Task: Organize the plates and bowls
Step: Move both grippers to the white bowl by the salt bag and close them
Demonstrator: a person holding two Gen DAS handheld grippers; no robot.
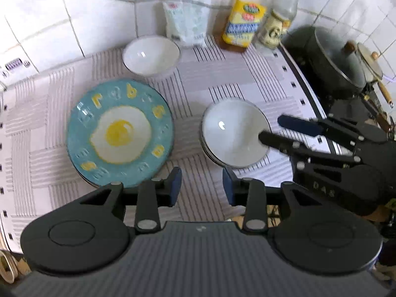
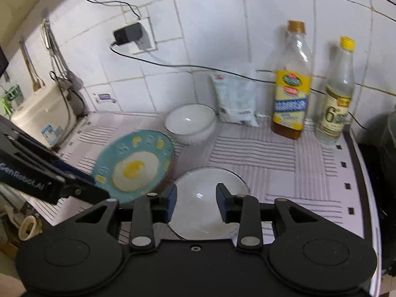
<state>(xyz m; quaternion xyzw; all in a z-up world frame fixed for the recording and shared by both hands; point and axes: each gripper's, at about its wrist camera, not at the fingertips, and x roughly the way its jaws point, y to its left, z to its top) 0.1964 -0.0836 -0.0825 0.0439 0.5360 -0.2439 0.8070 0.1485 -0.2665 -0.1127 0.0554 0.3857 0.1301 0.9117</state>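
Observation:
A blue plate [image 1: 121, 133] printed with a fried egg lies on the striped cloth, with a darker rim showing under it. To its right stands a stack of white bowls [image 1: 232, 136]. A single white bowl [image 1: 151, 54] sits farther back by the wall. My left gripper [image 1: 201, 185] hovers open over bare cloth between plate and stack, holding nothing. My right gripper [image 1: 279, 130] reaches in over the stack's right rim. In the right wrist view the right gripper [image 2: 196, 201] hangs open above the stacked bowls [image 2: 210, 180]. There the plate [image 2: 135, 165], the back bowl [image 2: 189, 123] and the left gripper [image 2: 99, 188] also show.
An oil bottle [image 2: 292, 99], a clear bottle [image 2: 337, 99] and a white bag [image 2: 235, 99] line the tiled wall. A lidded dark pot [image 1: 331, 61] sits on the stove at right. A sink [image 2: 42, 109] lies left. A black cable [image 2: 173, 65] runs along the wall.

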